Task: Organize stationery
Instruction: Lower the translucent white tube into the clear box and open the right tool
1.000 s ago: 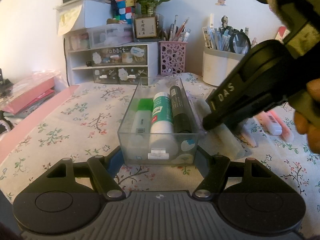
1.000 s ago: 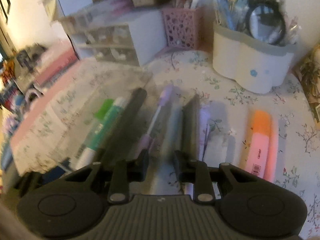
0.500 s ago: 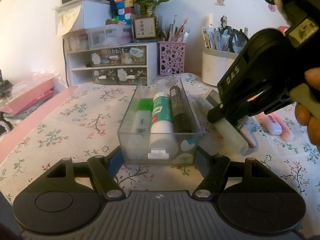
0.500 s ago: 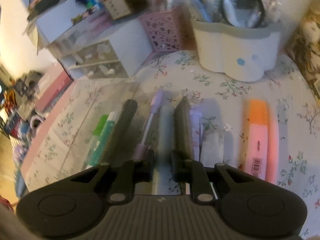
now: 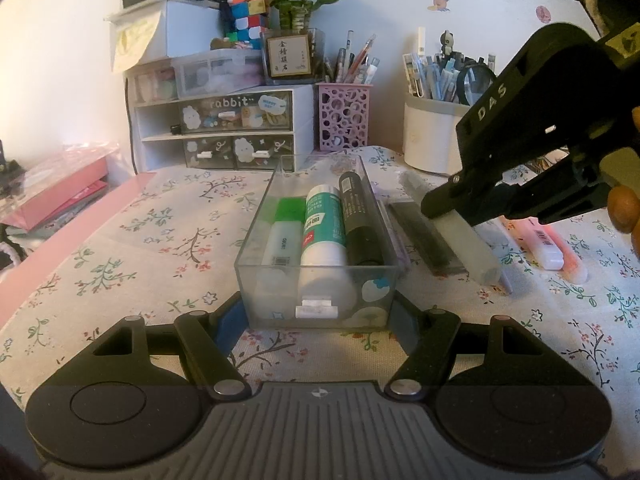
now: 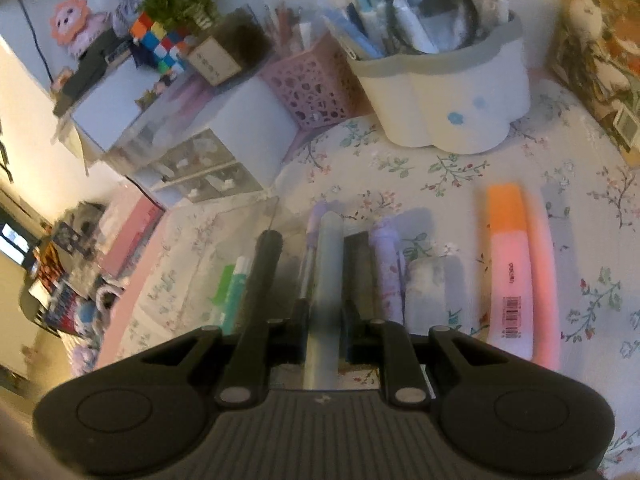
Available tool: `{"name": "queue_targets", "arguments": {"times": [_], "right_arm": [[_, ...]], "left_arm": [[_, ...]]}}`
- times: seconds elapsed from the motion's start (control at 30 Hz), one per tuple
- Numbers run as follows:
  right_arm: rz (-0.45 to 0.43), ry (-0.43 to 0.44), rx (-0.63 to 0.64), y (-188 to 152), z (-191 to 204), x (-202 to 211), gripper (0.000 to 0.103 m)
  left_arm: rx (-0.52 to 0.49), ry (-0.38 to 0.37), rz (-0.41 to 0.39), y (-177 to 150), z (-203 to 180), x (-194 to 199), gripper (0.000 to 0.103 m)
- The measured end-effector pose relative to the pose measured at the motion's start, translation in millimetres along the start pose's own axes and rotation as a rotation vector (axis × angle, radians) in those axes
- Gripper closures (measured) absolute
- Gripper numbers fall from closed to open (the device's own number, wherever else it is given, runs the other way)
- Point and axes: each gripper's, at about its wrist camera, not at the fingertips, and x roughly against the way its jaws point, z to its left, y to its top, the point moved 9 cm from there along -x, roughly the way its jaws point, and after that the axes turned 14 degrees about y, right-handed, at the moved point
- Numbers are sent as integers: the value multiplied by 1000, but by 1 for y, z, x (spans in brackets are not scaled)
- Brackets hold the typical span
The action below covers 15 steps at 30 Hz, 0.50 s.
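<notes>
Both tool fingers (image 6: pixel 348 334) clamp frosted stick (image 6: pixel 326 300).

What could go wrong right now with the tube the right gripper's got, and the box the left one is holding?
The right gripper pinches the frosted tube near one end, so the long free end could swing or slip. The clear box already holds three items side by side, leaving little room. The left gripper only brackets the box corners, so a push might slide it.

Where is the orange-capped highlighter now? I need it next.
The orange-capped highlighter lies on the floral cloth at the right of the right wrist view, beside a pink marker, in front of the white pen holder.
</notes>
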Motion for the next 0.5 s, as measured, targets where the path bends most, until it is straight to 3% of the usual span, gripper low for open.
{"name": "queue_targets", "arguments": {"times": [0.5], "right_arm": [[-15, 59, 6, 14, 43, -7, 85]], "left_arm": [[-4, -2, 1, 1, -3, 0, 31]]}}
